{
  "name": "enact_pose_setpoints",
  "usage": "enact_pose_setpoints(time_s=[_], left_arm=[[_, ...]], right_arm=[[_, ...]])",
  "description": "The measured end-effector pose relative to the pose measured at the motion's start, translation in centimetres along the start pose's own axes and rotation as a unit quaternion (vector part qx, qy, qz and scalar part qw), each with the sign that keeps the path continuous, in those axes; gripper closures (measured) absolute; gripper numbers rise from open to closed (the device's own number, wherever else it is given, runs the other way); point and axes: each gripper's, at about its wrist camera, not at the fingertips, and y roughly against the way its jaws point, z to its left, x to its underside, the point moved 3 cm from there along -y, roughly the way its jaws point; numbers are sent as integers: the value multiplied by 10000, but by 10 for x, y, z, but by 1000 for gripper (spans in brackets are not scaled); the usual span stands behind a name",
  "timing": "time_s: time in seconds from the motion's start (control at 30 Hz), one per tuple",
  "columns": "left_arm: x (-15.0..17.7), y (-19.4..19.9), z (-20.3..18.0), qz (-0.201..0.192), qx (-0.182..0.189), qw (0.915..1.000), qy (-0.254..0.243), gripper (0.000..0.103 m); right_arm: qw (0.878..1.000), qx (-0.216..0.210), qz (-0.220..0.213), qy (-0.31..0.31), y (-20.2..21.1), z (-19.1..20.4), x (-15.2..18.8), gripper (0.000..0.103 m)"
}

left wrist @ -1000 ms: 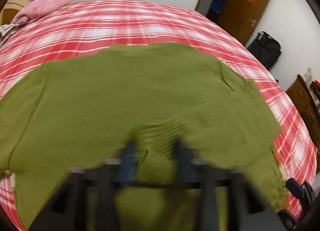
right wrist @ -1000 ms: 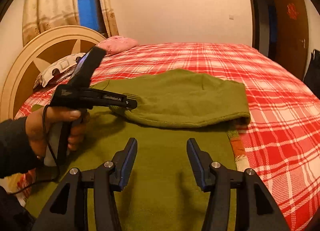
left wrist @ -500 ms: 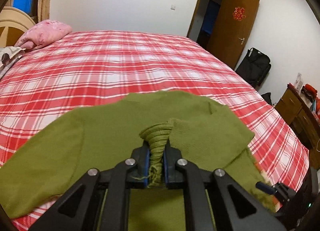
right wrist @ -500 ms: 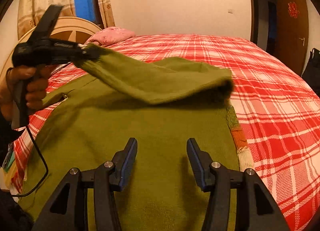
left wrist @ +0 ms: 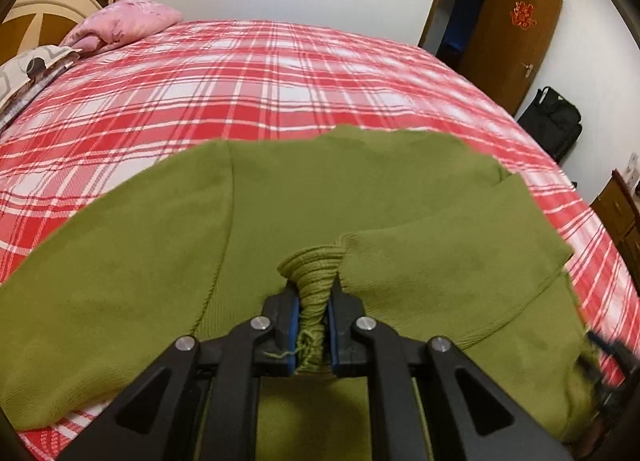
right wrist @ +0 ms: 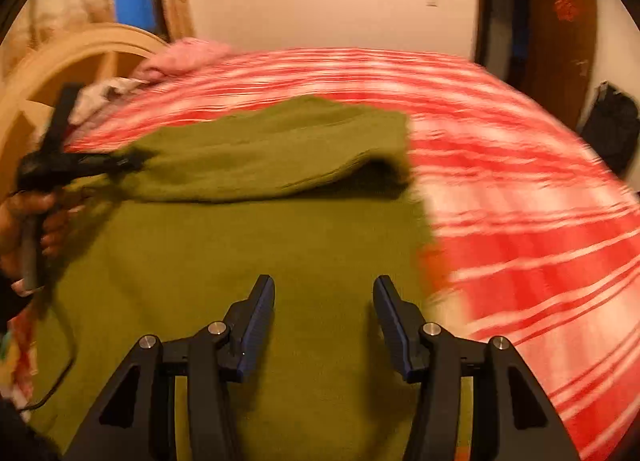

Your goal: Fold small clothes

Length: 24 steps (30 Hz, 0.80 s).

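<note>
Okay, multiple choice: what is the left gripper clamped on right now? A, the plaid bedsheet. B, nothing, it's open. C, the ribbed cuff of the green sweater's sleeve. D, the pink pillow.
C: the left gripper is shut on the ribbed cuff of the green sweater, which bunches between its fingers.

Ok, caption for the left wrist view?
Left tool clamps the green sweater's ribbed cuff, sleeve folded across its body on the plaid bed.
</note>
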Motion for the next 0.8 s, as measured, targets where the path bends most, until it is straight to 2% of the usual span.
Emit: enact_pose_setpoints(time_s=[0.13, 0.17, 0.2, 0.33, 0.4, 0.43, 0.47, 0.6, 0.63, 0.67, 0.73, 0.8], left_arm=[[3, 3, 1, -114, -182, 9997, -107, 80], [5, 4, 1, -157, -320, 9992, -168, 74], [8, 6, 2, -167, -408, 9987, -243, 74], [18, 8, 4, -112, -683, 9957, -621, 70], [23, 10, 6, -59, -765, 9939, -786, 65], [23, 11, 7, -70, -773, 9937, -802, 62], [23, 14, 9, -111, -789, 9935, -807, 57], [25, 20, 15, -92, -860, 9928, -827, 49], [26, 23, 16, -116, -855, 9929, -816, 47], [26, 27, 19, -156, -867, 9929, -795, 39], [25, 34, 24, -286, -970, 9925, -687, 31], [21, 37, 27, -405, -994, 9924, -595, 31]], right_arm=[[9977, 663, 110, -45, -12, -28, -42, 50], [9960, 883, 128, 33, -21, -32, -53, 50], [9951, 976, 146, 73, -29, -34, -60, 50], [9916, 1179, 520, 126, -76, -52, -78, 50], [9902, 1245, 617, -158, -87, -69, -75, 50], [9905, 1165, 649, -326, -89, -76, -73, 42], [9898, 1175, 647, -482, -88, -82, -71, 35], [9870, 1307, 751, -549, -73, -83, -58, 35], [9861, 1412, 697, -524, -66, -84, -57, 35], [9853, 1491, 650, -516, -57, -84, -57, 35], [9843, 1585, 526, -567, -41, -84, -61, 34], [9865, 1506, 243, -596, -26, -75, -72, 34]])
